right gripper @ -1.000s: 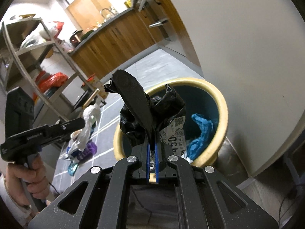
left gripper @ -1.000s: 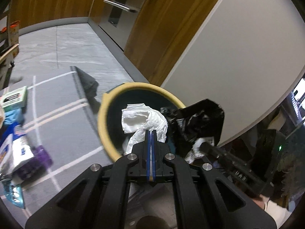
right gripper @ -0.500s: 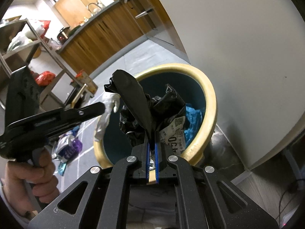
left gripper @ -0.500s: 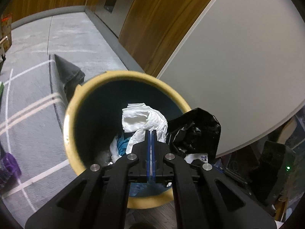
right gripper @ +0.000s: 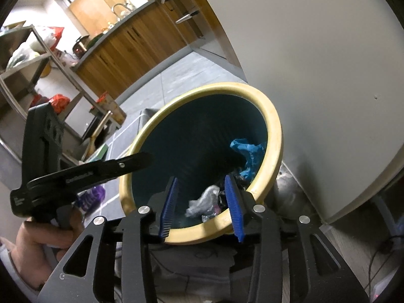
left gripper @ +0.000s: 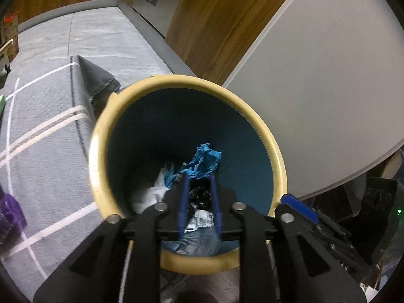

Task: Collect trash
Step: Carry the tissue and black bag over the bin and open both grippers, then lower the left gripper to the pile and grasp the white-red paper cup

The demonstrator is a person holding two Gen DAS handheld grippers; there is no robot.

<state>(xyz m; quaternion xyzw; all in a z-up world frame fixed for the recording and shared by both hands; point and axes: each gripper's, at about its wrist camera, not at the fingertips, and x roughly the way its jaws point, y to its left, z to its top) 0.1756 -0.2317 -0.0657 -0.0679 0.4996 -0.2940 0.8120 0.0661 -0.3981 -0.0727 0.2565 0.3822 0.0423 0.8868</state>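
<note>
Both grippers over the trash bin (left gripper: 101,136) now, and both are spread wide with nothing between the blue pads. The left gripper (left gripper: 199,184) hangs above the bin's mouth, well inside the cream rim. The right gripper (right gripper: 202,184) sits at the near rim, its right pad (right gripper: 233,208) close beside the rim's inner edge. Down at the bottom of the bin: a crumpled blue wrapper (left gripper: 202,162) against the far wall, a white tissue (left gripper: 154,193) to its left, black plastic with a printed label (left gripper: 202,221) nearest the camera. Just beyond the bin's far rim, a folded rug corner (left gripper: 94,80); the white wall (right gripper: 328,75) stands close behind it.
</note>
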